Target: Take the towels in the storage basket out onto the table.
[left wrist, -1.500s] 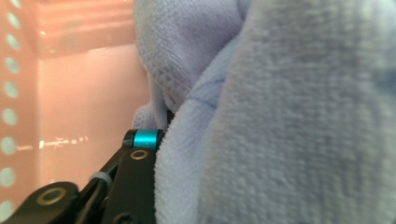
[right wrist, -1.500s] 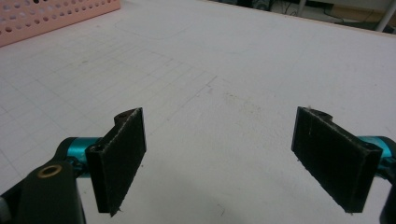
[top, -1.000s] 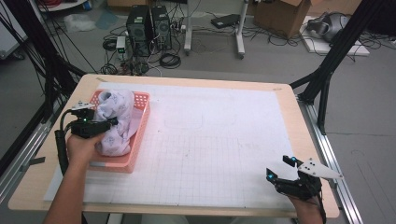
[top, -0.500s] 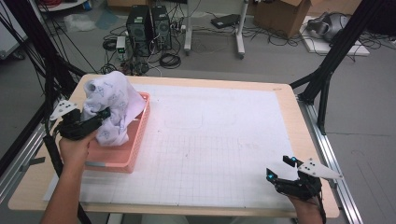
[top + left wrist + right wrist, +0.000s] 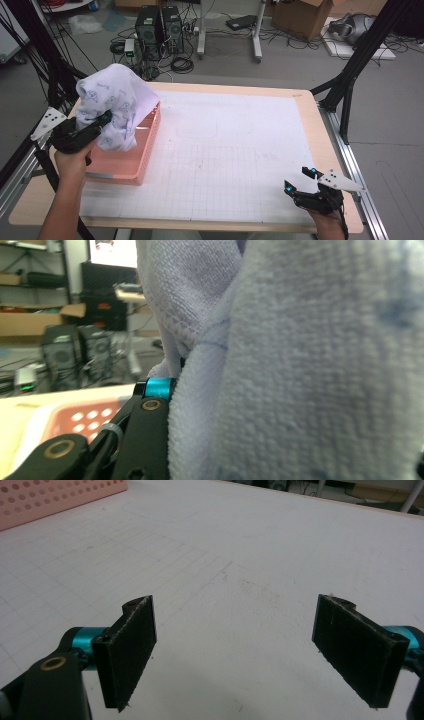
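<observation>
The left claw (image 5: 102, 120) is closed on a white towel (image 5: 114, 102) with a pale blue pattern, and it holds the towel in the air. From the high view, the cloth bunches up above the claw and on its far side, and a part of it hangs down below the claw, over the pink basket (image 5: 131, 167). The basket stands on the table (image 5: 240, 150) just beside and under the left claw, at the left edge of the white gridded sheet. In the left gripper view, the towel (image 5: 310, 370) sits pressed between the jaws and covers almost everything in front of them; a corner of the basket (image 5: 85, 420) shows lower, to the left of the jaw.

The right claw (image 5: 306, 184) is open, and nothing is between its jaws. It rests low over the near right corner of the table, well apart from the towel and the basket. In the right gripper view, the bare gridded sheet lies under the right claw (image 5: 235, 650), and the basket wall (image 5: 55, 500) is far ahead, to the upper left.
</observation>
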The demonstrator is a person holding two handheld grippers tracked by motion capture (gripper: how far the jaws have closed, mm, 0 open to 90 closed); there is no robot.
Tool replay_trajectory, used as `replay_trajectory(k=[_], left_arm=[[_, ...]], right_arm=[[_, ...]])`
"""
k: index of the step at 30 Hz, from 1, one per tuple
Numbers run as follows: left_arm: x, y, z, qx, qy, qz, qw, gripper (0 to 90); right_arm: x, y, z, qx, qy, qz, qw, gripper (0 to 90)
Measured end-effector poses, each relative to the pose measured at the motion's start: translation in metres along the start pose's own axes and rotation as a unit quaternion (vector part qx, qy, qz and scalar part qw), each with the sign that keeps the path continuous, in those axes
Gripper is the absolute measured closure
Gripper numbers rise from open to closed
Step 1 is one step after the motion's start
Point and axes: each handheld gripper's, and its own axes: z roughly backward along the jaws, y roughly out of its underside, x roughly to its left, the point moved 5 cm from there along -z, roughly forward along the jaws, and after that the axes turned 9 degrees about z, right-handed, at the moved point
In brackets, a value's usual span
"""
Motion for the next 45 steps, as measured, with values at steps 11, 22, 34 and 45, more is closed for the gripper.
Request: replay_trajectory(k=[11,22,34,45], left_arm=[[-0.04,-0.005,-0.007,-0.002,0.084,-0.014,0.9964,60.9],[-0.101,0.008,-0.035,0.016,0.168,-0.029,0.9852,60.7],[-0.161,0.046,-0.075,0.056,0.218,-0.034,0.9737,60.3],[-0.205,0.097,-0.116,0.119,0.25,-0.035,0.9602,60.0]], right_arm=[[0.001,0.0,0.0,-0.001,-0.001,-0.001,1.0,16.7],[-0.001,0.0,0.001,-0.001,-0.001,-0.003,1.0,16.8],[-0.002,0.001,0.002,-0.001,0.0,-0.003,1.0,16.8],[-0.004,0.002,0.002,0.0,0.001,-0.003,1.0,16.9]])
